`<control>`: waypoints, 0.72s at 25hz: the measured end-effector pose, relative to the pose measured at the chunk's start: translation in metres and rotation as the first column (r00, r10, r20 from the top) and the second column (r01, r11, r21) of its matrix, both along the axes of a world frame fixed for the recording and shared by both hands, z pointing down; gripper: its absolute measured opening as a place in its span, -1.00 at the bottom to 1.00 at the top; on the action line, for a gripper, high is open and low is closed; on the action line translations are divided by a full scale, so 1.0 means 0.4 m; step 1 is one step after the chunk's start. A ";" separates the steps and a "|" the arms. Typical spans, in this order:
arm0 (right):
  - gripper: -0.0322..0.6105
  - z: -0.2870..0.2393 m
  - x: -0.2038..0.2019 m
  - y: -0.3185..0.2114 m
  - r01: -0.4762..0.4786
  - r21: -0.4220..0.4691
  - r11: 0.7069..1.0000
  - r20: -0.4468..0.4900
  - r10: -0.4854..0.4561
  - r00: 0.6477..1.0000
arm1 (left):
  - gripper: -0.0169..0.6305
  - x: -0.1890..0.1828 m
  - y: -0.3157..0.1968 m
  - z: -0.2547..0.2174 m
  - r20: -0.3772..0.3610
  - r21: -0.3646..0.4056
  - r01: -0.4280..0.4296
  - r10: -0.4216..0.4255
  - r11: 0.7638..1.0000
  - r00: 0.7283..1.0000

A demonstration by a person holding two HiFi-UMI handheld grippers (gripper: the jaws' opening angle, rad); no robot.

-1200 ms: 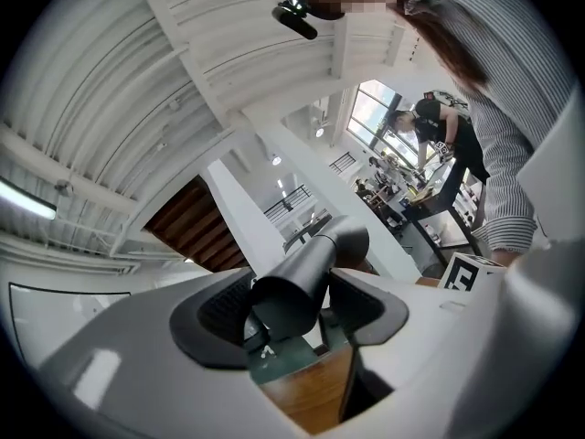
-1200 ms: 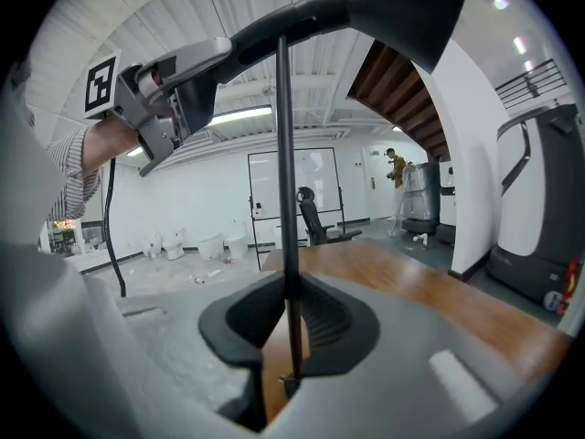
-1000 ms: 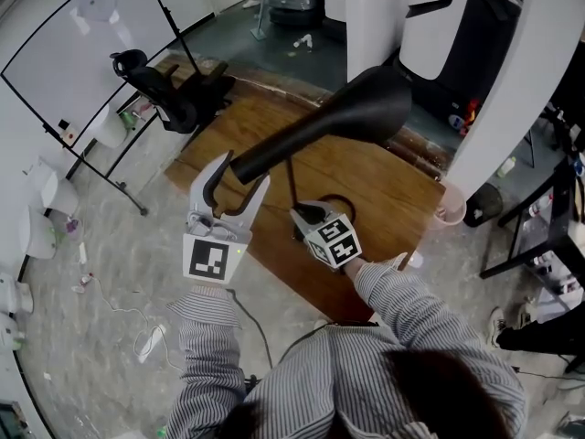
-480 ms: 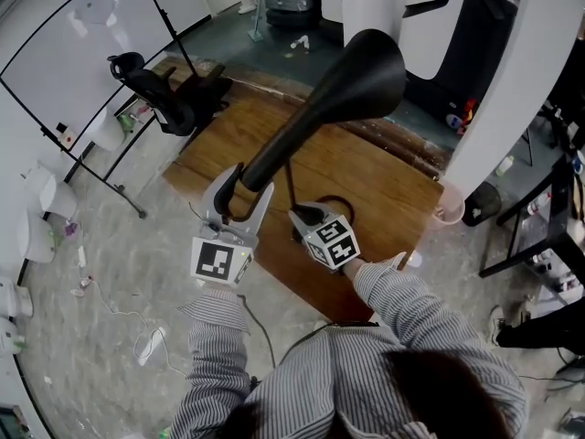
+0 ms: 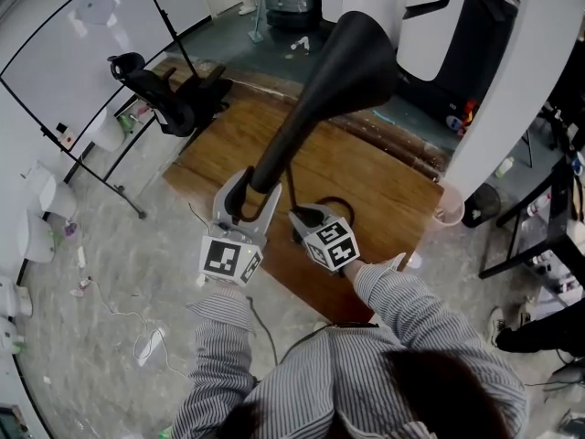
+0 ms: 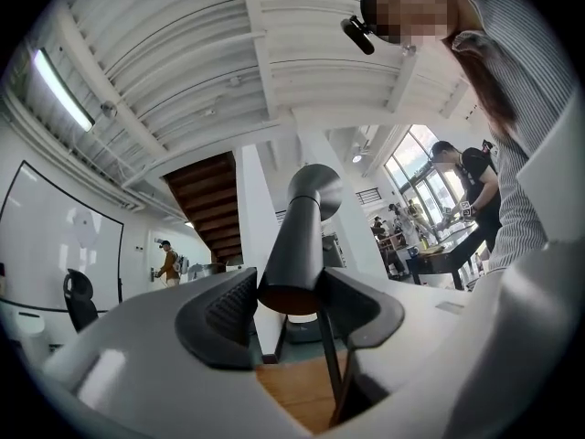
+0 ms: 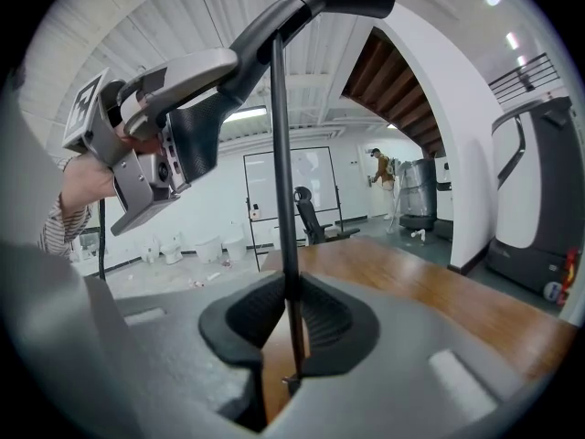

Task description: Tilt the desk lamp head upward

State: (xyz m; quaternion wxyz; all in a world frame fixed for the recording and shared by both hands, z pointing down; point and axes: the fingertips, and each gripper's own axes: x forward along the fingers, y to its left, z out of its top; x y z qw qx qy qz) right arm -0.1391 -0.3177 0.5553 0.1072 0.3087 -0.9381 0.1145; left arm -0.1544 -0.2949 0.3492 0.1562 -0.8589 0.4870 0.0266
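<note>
The black cone-shaped lamp head (image 5: 324,90) slopes steeply, its wide mouth high and far from me and its narrow rear end low. My left gripper (image 5: 256,187) is shut on that narrow end (image 6: 297,245); its jaws have just been closing with the end between the pads. My right gripper (image 5: 299,216) is shut on the thin black lamp pole (image 7: 281,154), which runs upright through its pads (image 7: 324,323). In the right gripper view the left gripper (image 7: 174,126) shows at upper left, at the top of the pole. The lamp stands on a wooden table (image 5: 375,186).
A black office chair (image 5: 155,90) and a whiteboard on a stand (image 5: 82,53) are at the left on the grey floor. A thick white column (image 5: 535,80) rises at the right with a pale bin (image 5: 448,210) at its foot. Dark furniture stands further right.
The lamp head has swung from nearly level to steep, its wide mouth rising. My left gripper moved down and to the right with the narrow end and rolled. The right gripper stayed put.
</note>
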 end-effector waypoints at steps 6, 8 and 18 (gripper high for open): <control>-0.75 0.001 -0.001 -0.001 0.006 0.007 1.000 -0.029 -0.006 1.000 | -0.28 0.011 -0.012 0.012 -0.064 -0.034 -0.037 0.035 0.999 0.997; -0.75 0.001 -0.004 -0.003 0.010 0.009 1.000 -0.039 -0.010 0.999 | -0.27 0.011 -0.016 0.014 -0.078 -0.037 -0.048 0.045 0.998 0.996; -0.75 -0.001 -0.006 -0.002 0.004 0.002 1.000 -0.048 -0.004 0.999 | -0.25 0.012 -0.022 0.014 -0.126 -0.056 -0.027 0.020 0.998 0.992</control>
